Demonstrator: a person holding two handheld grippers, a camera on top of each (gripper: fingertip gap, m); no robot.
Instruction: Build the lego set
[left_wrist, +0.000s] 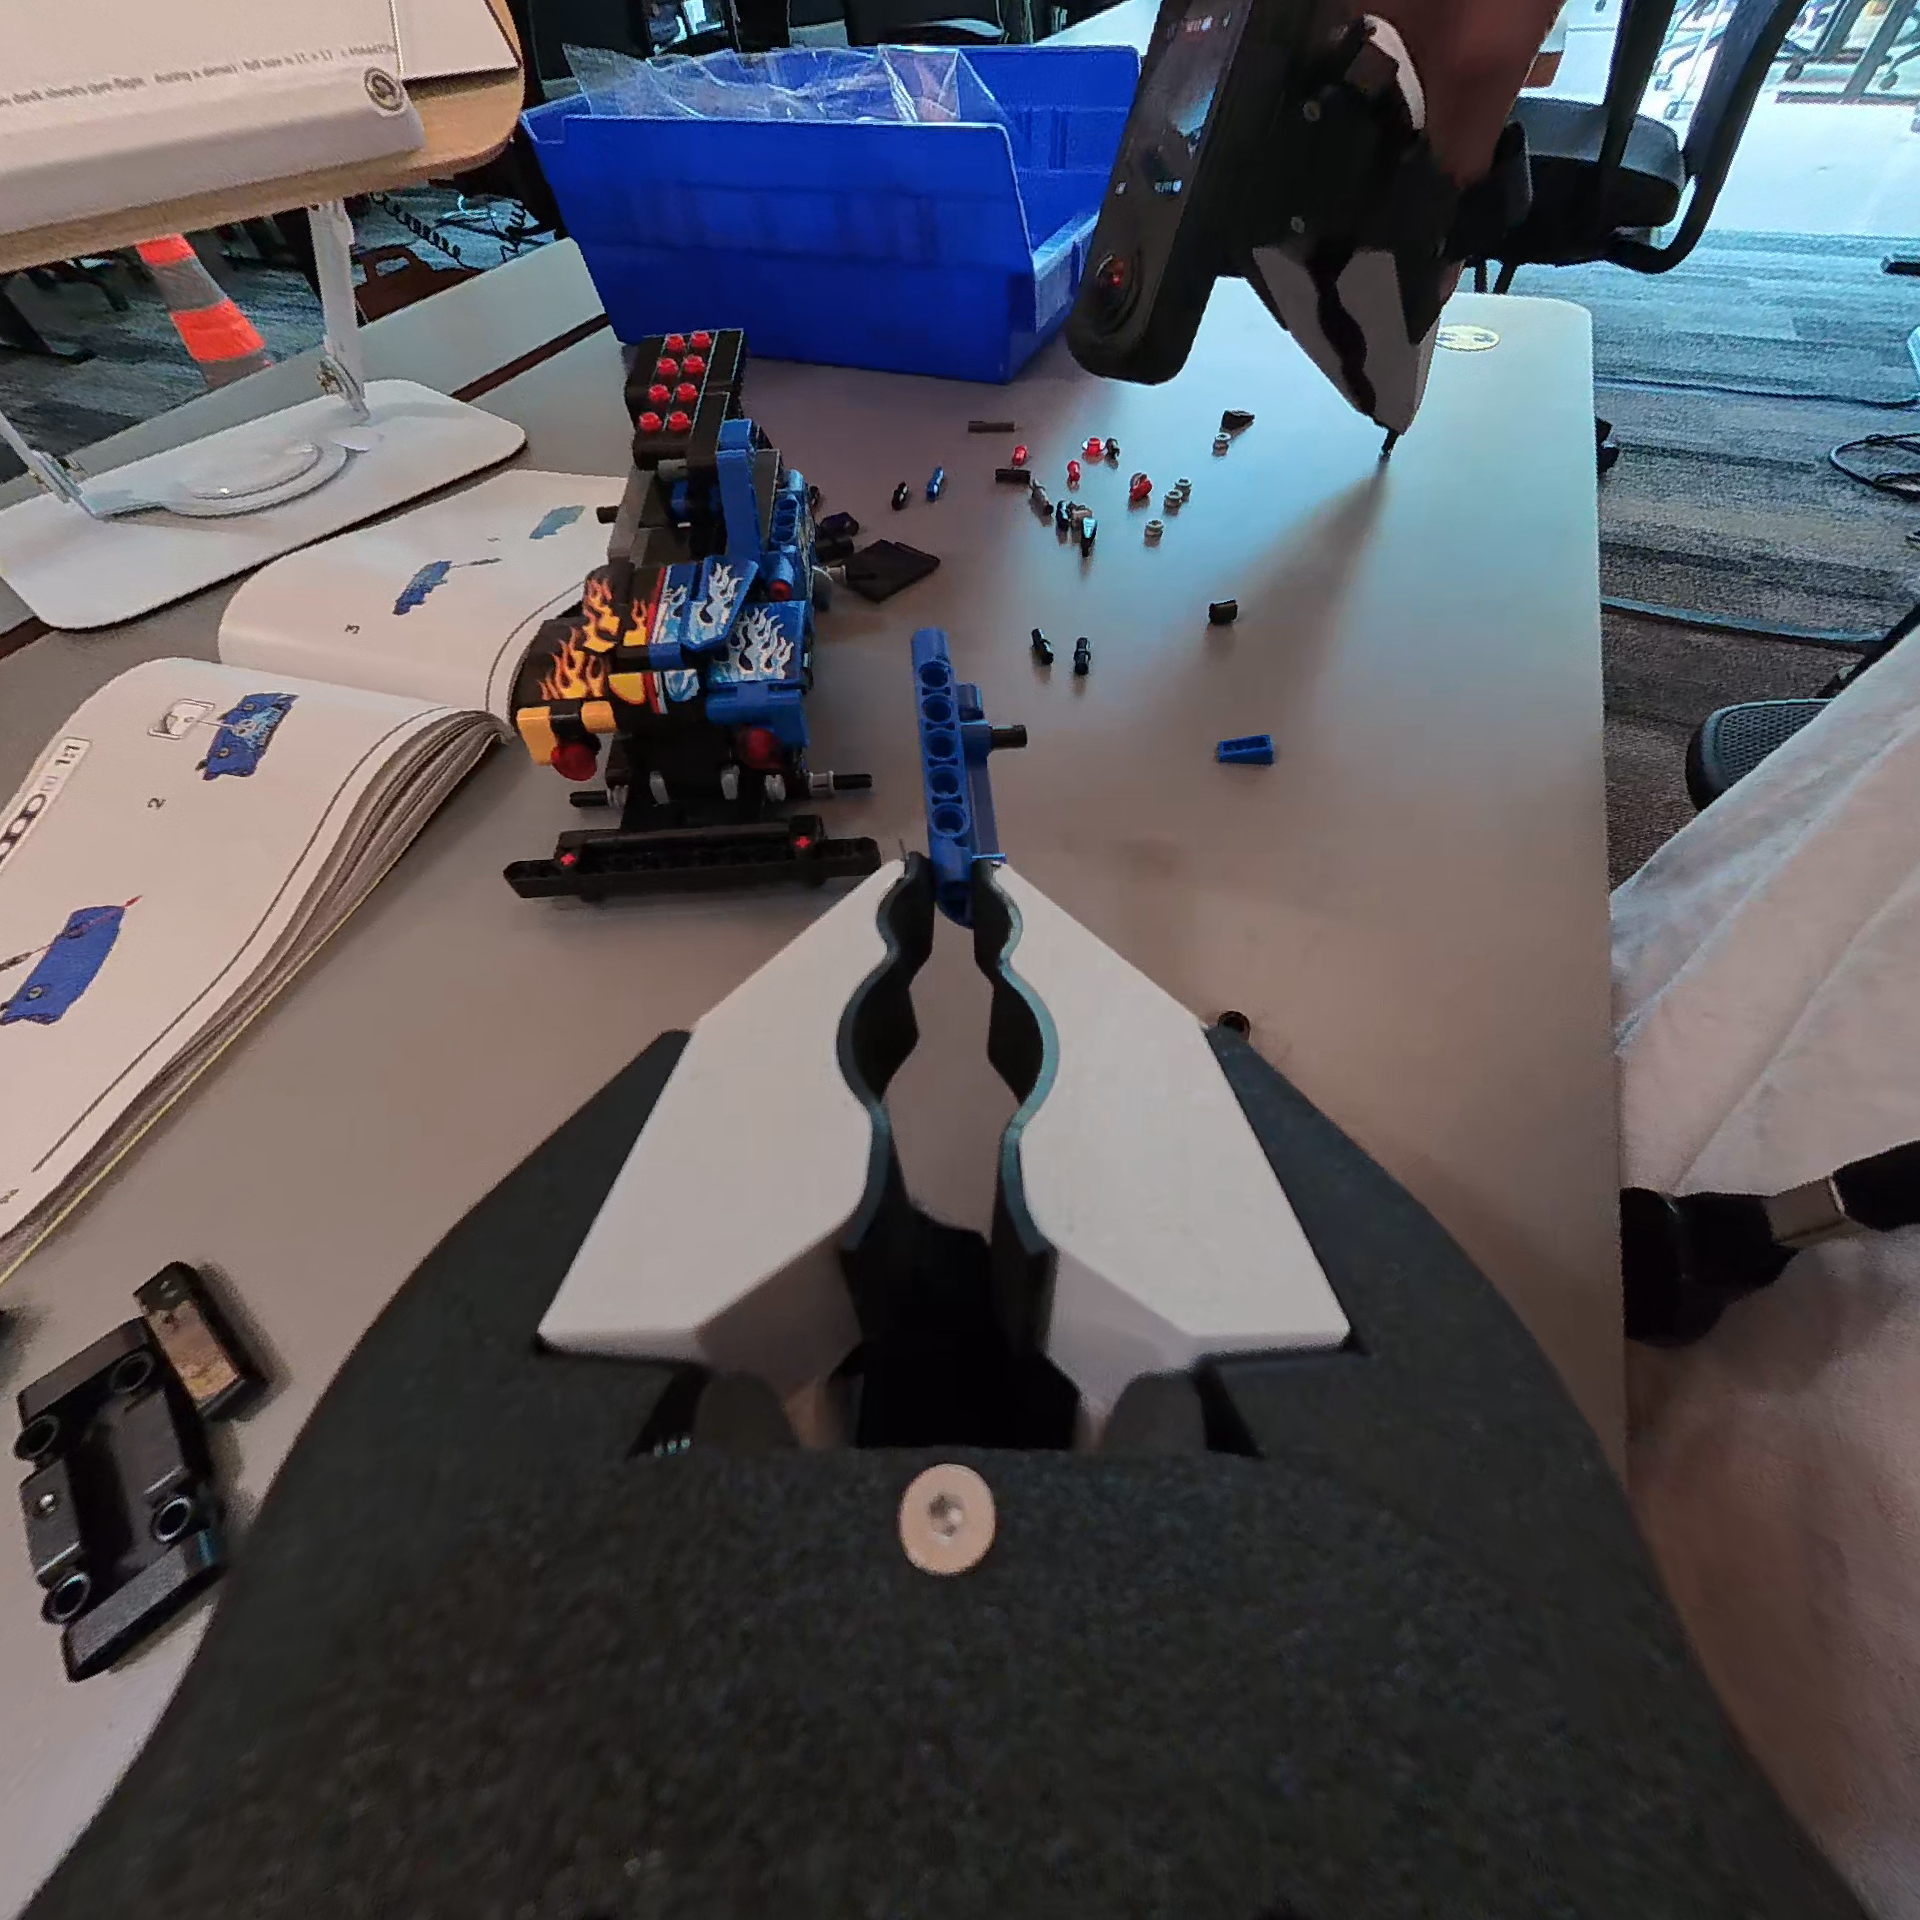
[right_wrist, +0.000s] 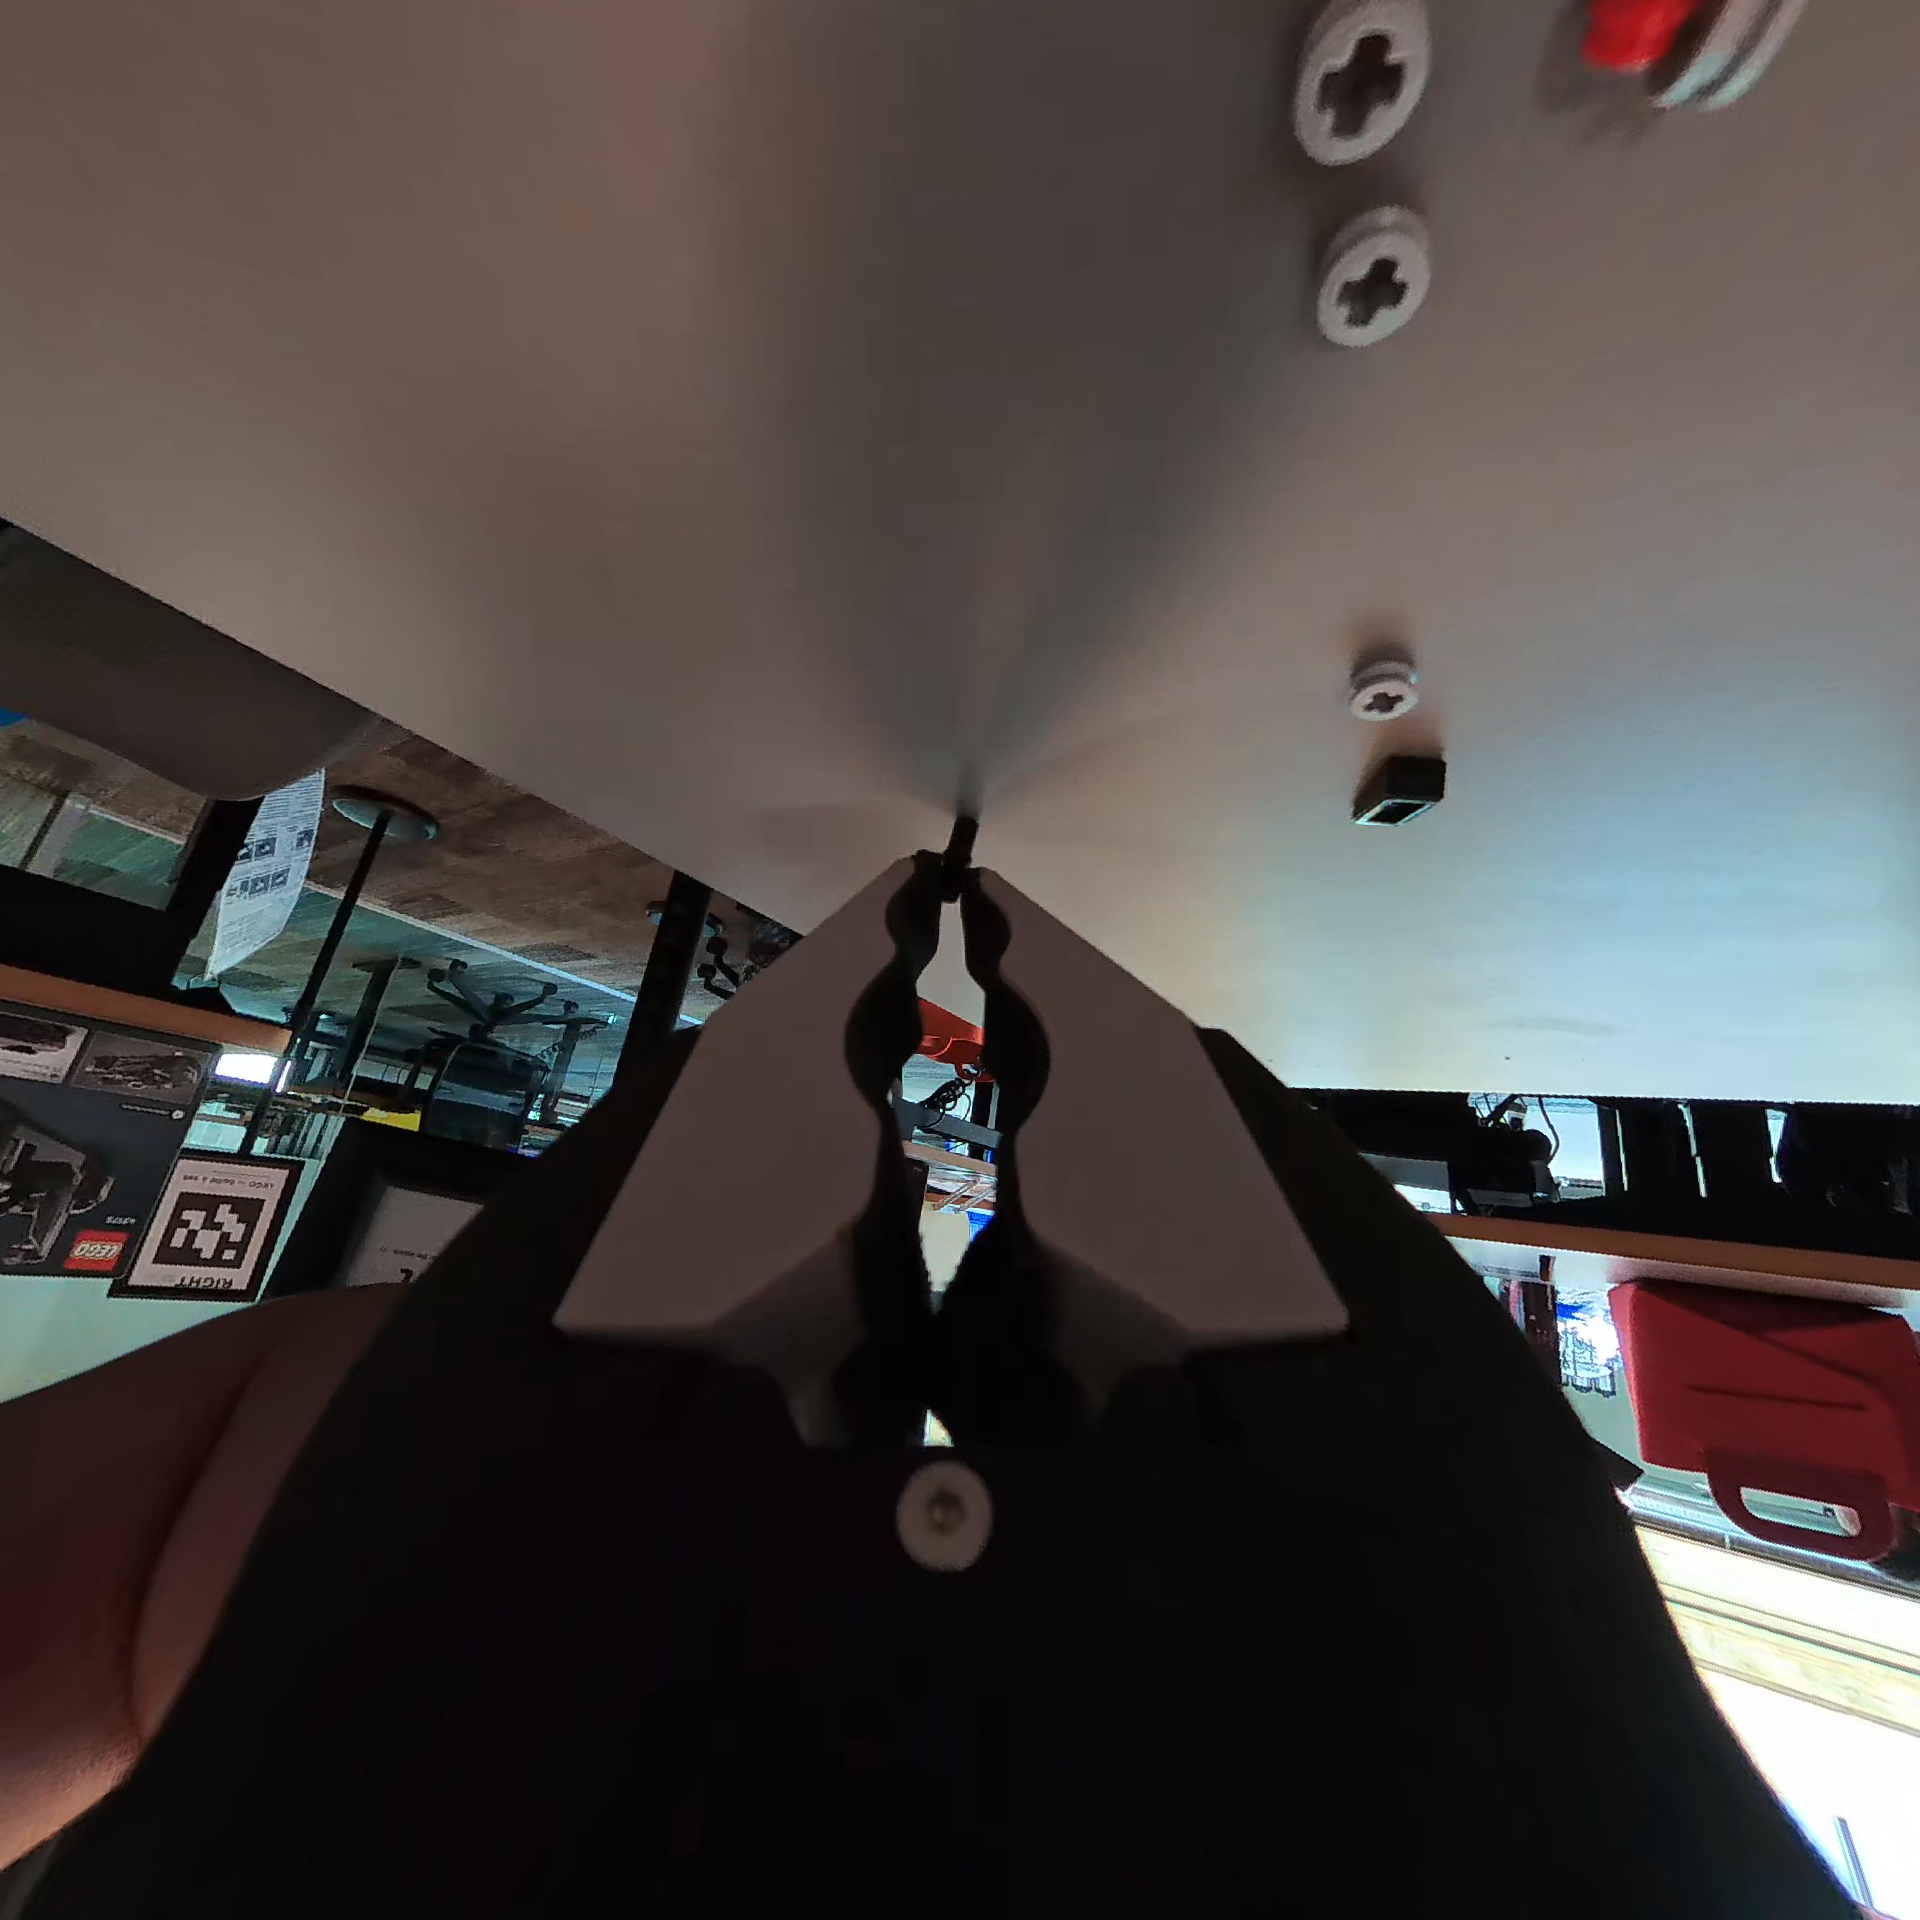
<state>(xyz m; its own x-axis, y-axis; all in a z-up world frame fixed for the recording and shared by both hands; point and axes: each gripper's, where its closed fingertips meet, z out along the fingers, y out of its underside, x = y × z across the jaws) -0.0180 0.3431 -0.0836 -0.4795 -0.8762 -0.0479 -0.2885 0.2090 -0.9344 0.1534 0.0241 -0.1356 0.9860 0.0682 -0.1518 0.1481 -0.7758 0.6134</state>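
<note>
My left gripper is shut on the near end of a blue holed beam that carries a black pin on its right side, held over the grey table. Left of it stands the partly built blue and black flame-decorated vehicle with a black bumper beam in front. My right gripper is shut on a small black pin whose tip touches the table. That gripper also shows in the left wrist view, at the far right, pointing down.
A blue bin stands at the back. Small red, black and grey parts lie scattered beyond the beam, with a blue slope to the right. An open instruction booklet lies left. Black parts lie near left. Grey bushes and a black piece lie near the right gripper. The left gripper's tips are roughly 35 cm from the right gripper's. The blue slope is about 15 cm from my left fingertips and 25 cm from my right.
</note>
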